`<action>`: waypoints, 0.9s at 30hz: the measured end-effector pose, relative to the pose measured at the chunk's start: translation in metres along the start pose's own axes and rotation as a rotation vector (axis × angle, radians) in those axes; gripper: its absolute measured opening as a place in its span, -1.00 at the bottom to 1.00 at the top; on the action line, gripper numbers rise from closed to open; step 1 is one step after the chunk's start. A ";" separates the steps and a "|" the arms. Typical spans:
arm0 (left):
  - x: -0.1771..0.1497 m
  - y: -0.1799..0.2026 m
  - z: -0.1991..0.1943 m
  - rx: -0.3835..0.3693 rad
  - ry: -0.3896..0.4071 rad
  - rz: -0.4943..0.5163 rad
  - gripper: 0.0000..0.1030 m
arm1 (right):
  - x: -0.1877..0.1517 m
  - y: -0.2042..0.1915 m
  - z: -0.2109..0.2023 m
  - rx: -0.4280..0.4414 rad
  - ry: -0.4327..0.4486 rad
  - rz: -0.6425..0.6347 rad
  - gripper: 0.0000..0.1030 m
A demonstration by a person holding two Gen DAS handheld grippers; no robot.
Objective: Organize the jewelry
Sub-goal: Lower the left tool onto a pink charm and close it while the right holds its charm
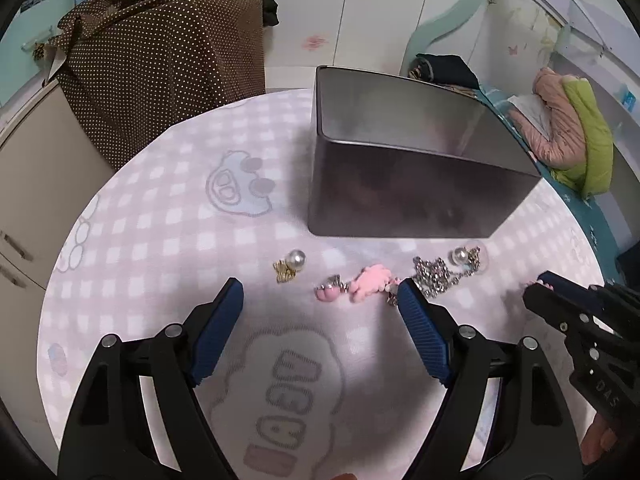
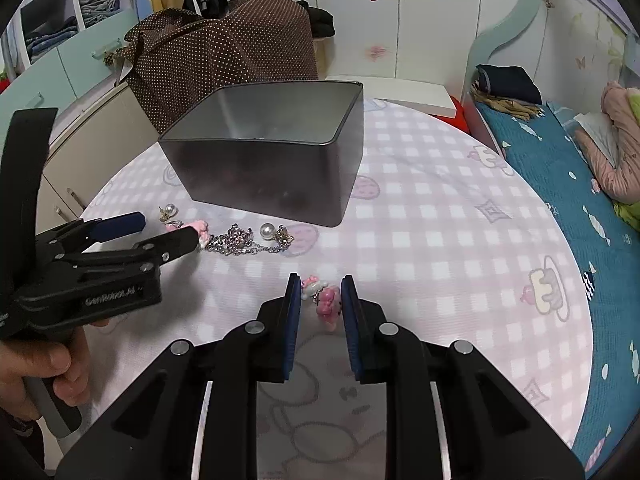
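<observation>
Pink charm: a small pink-and-white figure charm (image 2: 324,300) sits between the right gripper's (image 2: 320,300) 2 blue pads, near their tips, low over the checked tablecloth (image 2: 440,208). Whether the pads already pinch it or only bracket it, I cannot tell; a narrow gap shows on the left side.
Charm axis: it runs roughly along the fingers, away from the camera, so the pads close across its short width.
Right gripper: jaws narrowed to about the charm's width, neither spread nor fully clenched.
Other jewelry: ahead and to the left of the right gripper lie a silver chain (image 2: 236,240), a pearl earring (image 2: 267,231) touching it, a second pink charm (image 1: 368,282) and another pearl earring (image 1: 294,262).
Left gripper: released, jaws (image 1: 320,300) spread wide, with the second pink charm just beyond its tips and the chain by its right finger.
Tin: the open metal box (image 2: 280,184) stands straight ahead of both grippers, beyond the jewelry row.
Nearer hand: the right one for this charm.
Likely next move: close, lift, carry forward and slightly left into the box.
</observation>
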State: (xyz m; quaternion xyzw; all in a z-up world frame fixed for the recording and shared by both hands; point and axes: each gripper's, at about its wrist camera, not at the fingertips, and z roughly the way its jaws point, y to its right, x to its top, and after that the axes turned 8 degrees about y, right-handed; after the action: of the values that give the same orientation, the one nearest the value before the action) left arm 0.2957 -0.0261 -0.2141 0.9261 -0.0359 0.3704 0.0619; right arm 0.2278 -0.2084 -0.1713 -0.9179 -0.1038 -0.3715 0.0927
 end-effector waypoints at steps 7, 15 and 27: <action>-0.001 0.004 -0.011 -0.031 0.004 0.016 0.45 | 0.001 0.001 -0.003 -0.002 0.004 0.001 -0.63; -0.001 0.002 -0.003 -0.020 0.013 0.029 0.44 | 0.002 0.002 -0.006 -0.004 0.009 0.002 -0.63; 0.000 -0.005 -0.005 -0.084 0.020 0.051 -0.49 | 0.003 -0.004 -0.003 0.000 0.002 -0.002 -0.63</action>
State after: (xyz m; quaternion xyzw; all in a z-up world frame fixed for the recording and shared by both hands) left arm 0.2928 -0.0204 -0.2113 0.9178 -0.0743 0.3793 0.0914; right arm 0.2270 -0.2045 -0.1669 -0.9174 -0.1045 -0.3726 0.0925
